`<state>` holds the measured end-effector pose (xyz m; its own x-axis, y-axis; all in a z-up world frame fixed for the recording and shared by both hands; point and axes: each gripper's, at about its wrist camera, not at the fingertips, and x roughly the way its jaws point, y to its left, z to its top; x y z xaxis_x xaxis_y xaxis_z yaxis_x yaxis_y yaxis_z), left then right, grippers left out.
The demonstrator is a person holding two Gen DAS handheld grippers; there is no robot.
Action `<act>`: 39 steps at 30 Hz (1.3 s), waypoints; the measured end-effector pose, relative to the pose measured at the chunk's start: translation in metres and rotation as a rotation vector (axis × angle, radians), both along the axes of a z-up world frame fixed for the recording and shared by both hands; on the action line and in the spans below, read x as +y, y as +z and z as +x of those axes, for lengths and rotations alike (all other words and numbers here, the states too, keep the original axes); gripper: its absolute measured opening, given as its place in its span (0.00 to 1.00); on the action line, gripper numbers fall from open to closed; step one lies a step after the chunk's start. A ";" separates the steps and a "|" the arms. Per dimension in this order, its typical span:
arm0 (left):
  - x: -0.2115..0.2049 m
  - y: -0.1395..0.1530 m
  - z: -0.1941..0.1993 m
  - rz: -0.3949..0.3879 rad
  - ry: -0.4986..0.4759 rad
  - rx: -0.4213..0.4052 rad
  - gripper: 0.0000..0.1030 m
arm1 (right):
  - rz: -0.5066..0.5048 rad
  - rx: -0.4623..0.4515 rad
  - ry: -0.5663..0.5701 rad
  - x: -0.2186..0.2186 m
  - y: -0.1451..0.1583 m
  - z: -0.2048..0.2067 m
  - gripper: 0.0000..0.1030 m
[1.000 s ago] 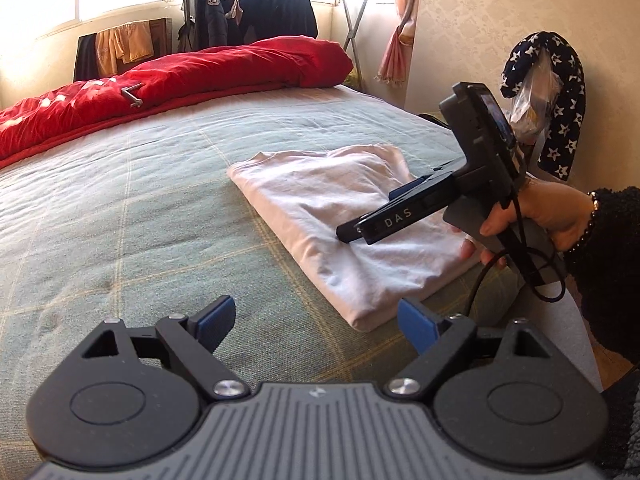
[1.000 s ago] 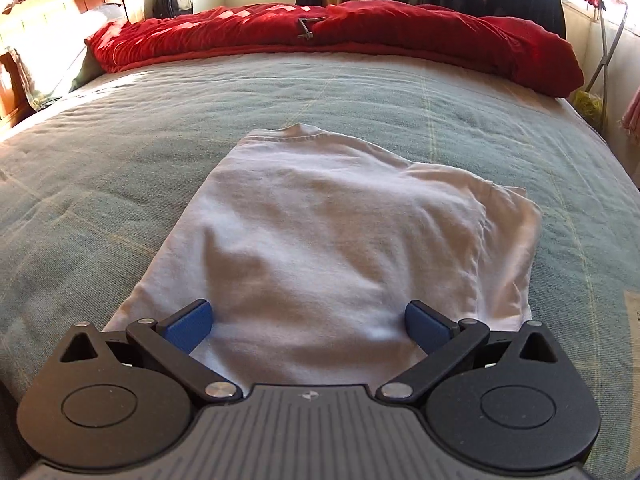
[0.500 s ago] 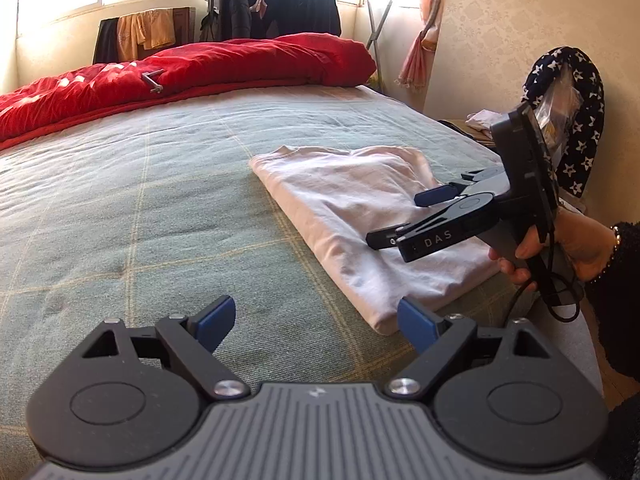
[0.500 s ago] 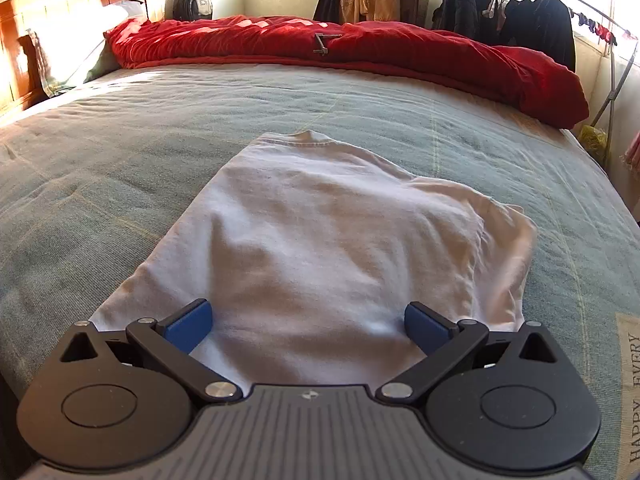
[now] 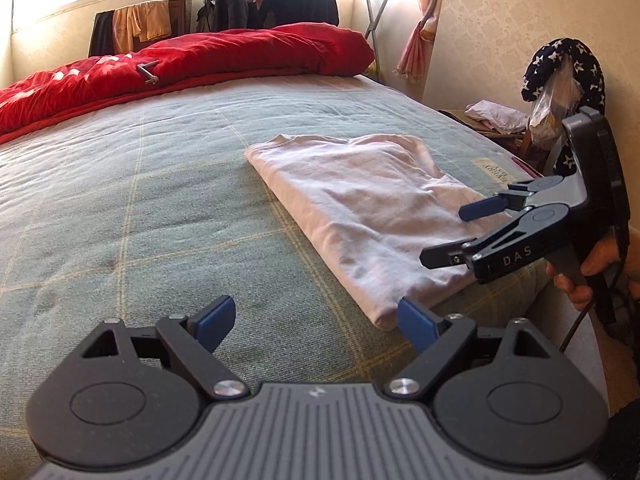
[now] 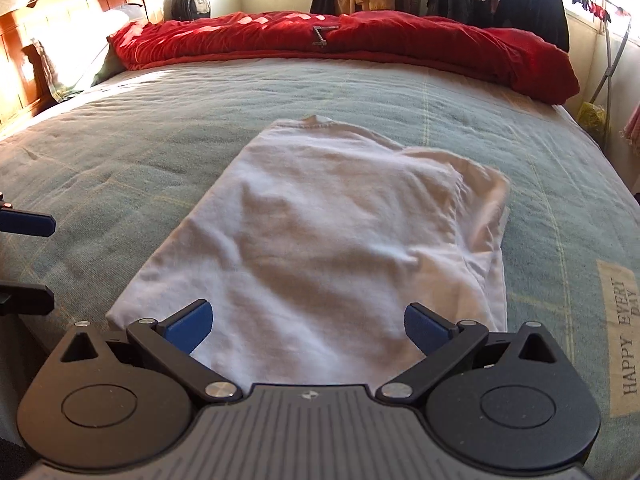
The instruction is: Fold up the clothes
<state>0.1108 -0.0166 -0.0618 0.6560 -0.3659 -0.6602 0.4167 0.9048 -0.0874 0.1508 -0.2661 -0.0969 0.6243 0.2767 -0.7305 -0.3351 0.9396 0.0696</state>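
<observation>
Since a second earlier my right tool (image 5: 464, 236) had drawn back from over the folded white shirt (image 6: 332, 240) toward its near edge, fingers apart and empty, while my left tool (image 5: 316, 322) hovered spread open over the green bed (image 5: 120, 200) beside the shirt.

one folded white shirt (image 6: 340, 240), two hand-held grippers, one green bed cover (image 6: 160, 128), one red duvet (image 6: 360, 40).

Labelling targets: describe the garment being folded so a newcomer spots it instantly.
Start from the grey-green checked bedspread, with the rumpled red quilt along its far side. Near the front edge lies a flat, folded pale pink cotton T-shirt, the only light garment on the bed.
</observation>
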 end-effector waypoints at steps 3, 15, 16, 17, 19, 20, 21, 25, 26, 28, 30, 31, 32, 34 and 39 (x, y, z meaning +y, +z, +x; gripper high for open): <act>-0.003 -0.002 0.003 0.013 -0.006 0.013 0.86 | 0.051 0.008 -0.038 -0.012 0.000 -0.010 1.00; -0.027 0.001 0.023 0.075 -0.036 0.015 0.86 | 0.095 -0.096 -0.050 -0.016 0.033 -0.017 1.00; -0.029 0.001 0.024 0.080 -0.042 0.013 0.86 | 0.099 -0.094 -0.052 -0.015 0.032 -0.018 1.00; -0.031 0.001 0.026 0.084 -0.048 0.011 0.86 | 0.102 -0.090 -0.054 -0.015 0.031 -0.019 1.00; -0.035 0.001 0.028 0.090 -0.059 0.009 0.86 | 0.105 -0.079 -0.055 -0.016 0.028 -0.018 1.00; -0.037 0.001 0.029 0.094 -0.063 0.009 0.86 | 0.105 -0.076 -0.058 -0.017 0.027 -0.018 1.00; -0.039 0.001 0.030 0.100 -0.063 0.009 0.86 | 0.105 -0.075 -0.064 -0.018 0.026 -0.018 1.00; -0.047 0.001 0.038 0.123 -0.071 0.003 0.86 | 0.106 -0.070 -0.081 -0.022 0.024 -0.016 1.00; -0.049 0.001 0.040 0.125 -0.078 0.002 0.86 | 0.107 -0.069 -0.084 -0.023 0.024 -0.016 1.00; -0.054 0.001 0.044 0.127 -0.095 0.000 0.86 | 0.104 -0.069 -0.090 -0.025 0.024 -0.015 1.00; -0.061 0.001 0.049 0.130 -0.117 -0.003 0.86 | 0.103 -0.069 -0.097 -0.028 0.024 -0.015 1.00; -0.065 0.000 0.052 0.131 -0.131 -0.006 0.86 | 0.104 -0.068 -0.101 -0.030 0.024 -0.015 1.00; -0.069 0.000 0.056 0.132 -0.144 -0.008 0.86 | 0.106 -0.068 -0.107 -0.032 0.024 -0.015 1.00; -0.077 -0.001 0.063 0.132 -0.168 -0.012 0.86 | 0.112 -0.068 -0.119 -0.036 0.024 -0.014 1.00; -0.091 -0.006 0.081 0.136 -0.213 -0.006 0.86 | 0.134 -0.068 -0.140 -0.044 0.026 -0.010 1.00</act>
